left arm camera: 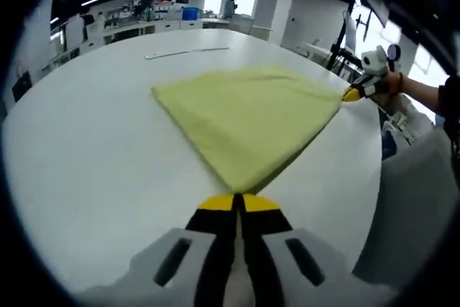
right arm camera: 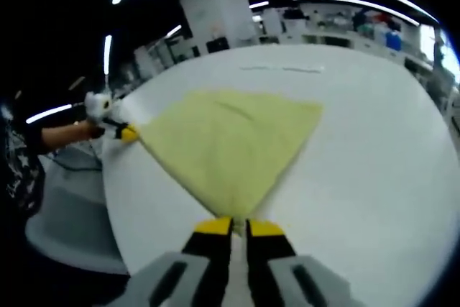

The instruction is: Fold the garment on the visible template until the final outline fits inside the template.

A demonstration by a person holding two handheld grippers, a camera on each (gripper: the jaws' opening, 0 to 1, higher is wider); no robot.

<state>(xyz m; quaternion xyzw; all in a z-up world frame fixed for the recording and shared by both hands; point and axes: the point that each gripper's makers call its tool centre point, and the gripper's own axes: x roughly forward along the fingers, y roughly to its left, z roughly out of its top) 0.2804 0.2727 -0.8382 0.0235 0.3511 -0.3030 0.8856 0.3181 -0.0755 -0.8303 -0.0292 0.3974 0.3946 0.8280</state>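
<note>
Yellow garment (left arm camera: 248, 120) lies spread flat on the white table (left arm camera: 93, 149), filling the centre of the left gripper view. At bottom centre we see the left gripper (left arm camera: 238, 202), its yellow-tipped jaws pressed together on the nearest corner of the cloth. At the right edge, the right gripper (left arm camera: 353, 93) pinches another corner. In the right gripper view, the garment (right arm camera: 226, 141) sits mid-frame; the right gripper (right arm camera: 237, 227) clamps its near corner at bottom centre, while the left gripper (right arm camera: 128, 133) grips the corner at left. A pale marking (left arm camera: 187, 52) lies on the table beyond the cloth.
</note>
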